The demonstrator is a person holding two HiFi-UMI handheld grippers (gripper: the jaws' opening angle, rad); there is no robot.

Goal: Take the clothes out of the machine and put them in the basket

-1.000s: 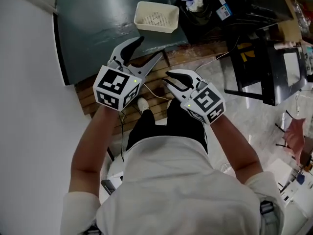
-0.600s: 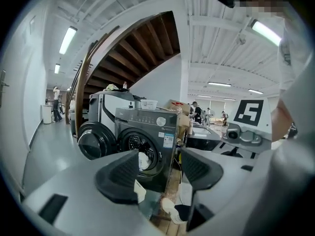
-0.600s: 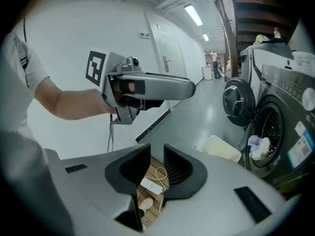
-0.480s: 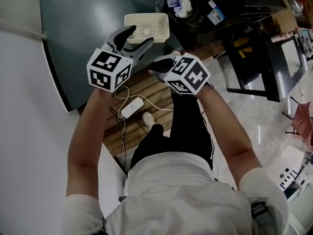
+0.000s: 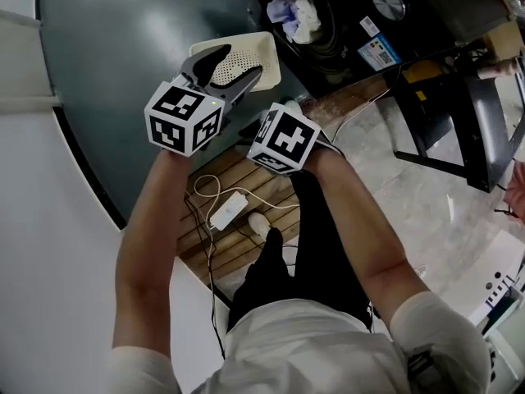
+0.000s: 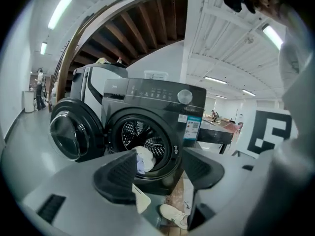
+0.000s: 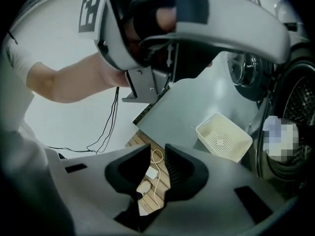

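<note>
A dark front-loading washing machine (image 6: 152, 122) stands with its round door (image 6: 74, 132) swung open to the left. Pale clothes (image 6: 144, 159) lie in the drum and also show in the head view, clothes (image 5: 294, 11). The cream perforated basket (image 5: 246, 56) sits empty on a grey floor in front of the machine. My left gripper (image 6: 160, 168) points at the drum from above the basket; its jaws have just been opening a little and hold nothing. My right gripper (image 7: 157, 154) tilts down toward the wooden floor, jaws a narrow gap apart and empty. Its marker cube (image 5: 283, 138) hides its jaws in the head view.
A white adapter with a looped cable (image 5: 225, 212) lies on the wooden slats beside the person's shoe (image 5: 261, 222). A dark metal frame (image 5: 459, 113) stands at the right. Far off on the left, a person (image 6: 39, 85) stands in the hall.
Both grippers moved forward and down toward the basket and the machine. The right gripper tipped downward, so its jaws went out of sight behind its cube.
</note>
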